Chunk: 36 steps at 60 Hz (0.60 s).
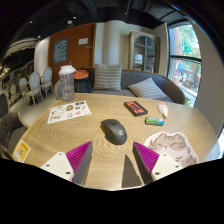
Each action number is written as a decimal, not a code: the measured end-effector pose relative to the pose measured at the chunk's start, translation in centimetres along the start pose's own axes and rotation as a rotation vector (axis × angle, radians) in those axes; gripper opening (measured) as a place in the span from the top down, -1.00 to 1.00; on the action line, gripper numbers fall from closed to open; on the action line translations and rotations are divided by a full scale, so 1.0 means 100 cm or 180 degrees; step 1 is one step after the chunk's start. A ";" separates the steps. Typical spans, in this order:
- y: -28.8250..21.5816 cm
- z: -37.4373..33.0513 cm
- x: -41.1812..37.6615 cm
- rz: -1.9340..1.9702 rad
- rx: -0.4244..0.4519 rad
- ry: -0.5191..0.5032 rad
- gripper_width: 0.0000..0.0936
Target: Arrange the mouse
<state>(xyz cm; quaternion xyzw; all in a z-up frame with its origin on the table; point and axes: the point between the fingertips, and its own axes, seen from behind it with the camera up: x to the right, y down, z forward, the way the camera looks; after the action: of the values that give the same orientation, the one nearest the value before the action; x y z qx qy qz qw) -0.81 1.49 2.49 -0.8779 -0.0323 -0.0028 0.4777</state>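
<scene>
Dark grey rounded plastic computer mouse [114,131] sits on round pale wooden table [60,135], just ahead of gripper [113,157], fingers spread apart and empty; likely light, rigid, smooth-shelled, so best pinched across its narrower flanks.

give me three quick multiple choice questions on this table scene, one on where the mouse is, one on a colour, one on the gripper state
1. Where is the mouse?
A. just ahead of the fingers, on the table
B. clamped between the fingers
C. on the sofa

2. What colour is the mouse?
A. white
B. dark grey
C. red

3. How is the gripper?
A. shut on the mouse
B. shut on a paper
C. open, holding nothing

Answers:
1. A, the mouse rests on the wooden table beyond the fingertips.
2. B, its shell looks dark grey.
3. C, a wide gap shows between the pink pads.
</scene>
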 end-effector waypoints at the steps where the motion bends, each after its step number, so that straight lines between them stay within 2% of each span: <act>1: -0.004 0.007 0.003 -0.0007 -0.0005 0.0004 -0.81; 9: -0.029 0.067 0.007 -0.0034 -0.0174 -0.0212 -0.78; 13: -0.043 0.092 0.019 0.0030 -0.0190 -0.0152 -0.73; 21: -0.037 0.125 0.018 0.0092 -0.0442 -0.0172 -0.67; 26: -0.031 0.135 0.016 0.0058 -0.0477 -0.0182 -0.65; 28: -0.036 0.140 0.020 -0.0033 -0.0413 -0.0156 -0.56; 33: -0.035 0.143 0.018 -0.0071 -0.0361 -0.0174 -0.13; 36: -0.035 0.141 0.025 -0.0111 -0.0342 -0.0038 0.00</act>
<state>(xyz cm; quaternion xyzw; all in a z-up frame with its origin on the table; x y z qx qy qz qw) 1.13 15.39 -2.16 -0.9016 -0.0502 -0.0076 0.4295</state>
